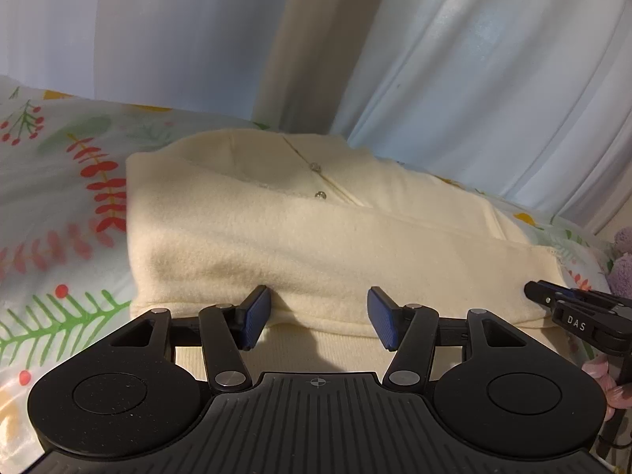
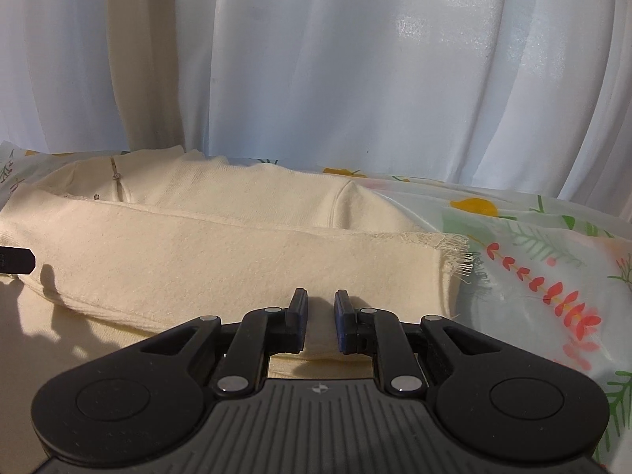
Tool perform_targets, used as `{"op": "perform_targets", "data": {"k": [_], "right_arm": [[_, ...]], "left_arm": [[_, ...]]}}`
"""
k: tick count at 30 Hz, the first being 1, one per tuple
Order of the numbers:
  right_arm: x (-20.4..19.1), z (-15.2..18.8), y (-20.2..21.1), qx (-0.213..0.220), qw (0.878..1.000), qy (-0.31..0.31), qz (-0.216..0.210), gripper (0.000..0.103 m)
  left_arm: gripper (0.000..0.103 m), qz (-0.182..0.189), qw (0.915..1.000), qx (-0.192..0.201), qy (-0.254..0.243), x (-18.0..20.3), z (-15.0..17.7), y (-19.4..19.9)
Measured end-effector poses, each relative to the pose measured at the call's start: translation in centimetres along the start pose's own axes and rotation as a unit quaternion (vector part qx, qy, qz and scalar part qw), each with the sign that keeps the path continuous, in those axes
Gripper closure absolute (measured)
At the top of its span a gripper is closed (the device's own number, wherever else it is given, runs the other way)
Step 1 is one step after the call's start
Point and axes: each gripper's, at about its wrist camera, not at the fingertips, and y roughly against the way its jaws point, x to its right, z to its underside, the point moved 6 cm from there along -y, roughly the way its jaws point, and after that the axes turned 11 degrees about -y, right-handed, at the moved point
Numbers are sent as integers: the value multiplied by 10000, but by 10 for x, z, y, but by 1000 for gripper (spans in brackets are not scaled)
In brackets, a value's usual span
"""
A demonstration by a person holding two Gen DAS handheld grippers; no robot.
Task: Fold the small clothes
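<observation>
Garment: a cream, fleecy knitted cardigan (image 1: 308,237) with small pearl-like buttons lies on a white bedsheet printed with red and green sprigs (image 1: 59,197), pale curtains behind it.
Fold so far: a band of the cardigan, likely a sleeve, lies flat across the body, its frayed lacy cuff (image 2: 454,252) at the right end.
Left gripper (image 1: 320,318): black with blue pads, jaws spread wide at the near folded edge, no pad pressing on cloth.
Right gripper (image 2: 320,322): jaws drawn close, pinching a ridge of the near cream edge.
Step in hand: judged mid-fold, both claws at the near hem.
Next move: probably the left claw must close on the hem, then both lift it evenly toward the collar.
</observation>
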Motion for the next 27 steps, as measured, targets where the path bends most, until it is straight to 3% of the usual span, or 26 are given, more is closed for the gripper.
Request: {"op": "perform_targets", "data": {"k": [15,21,24,27], "right_arm": [[1,2,2,50,10000,-21,-13,88],[9,-12,15,70,9971,-708,-262,85],[-7,-20,12,-4,9975,-514,-494,85],[-35,-15,1,-313,9974,-27,-644,85]], "left_arm": [[33,-28,9999,-48,-98,6,2,1],[33,83,9996,259,2,7,-10,26],[32,200,9993,312,-105,15,-19,24],[32,288,9993,99,-235,25,-18,5]]}}
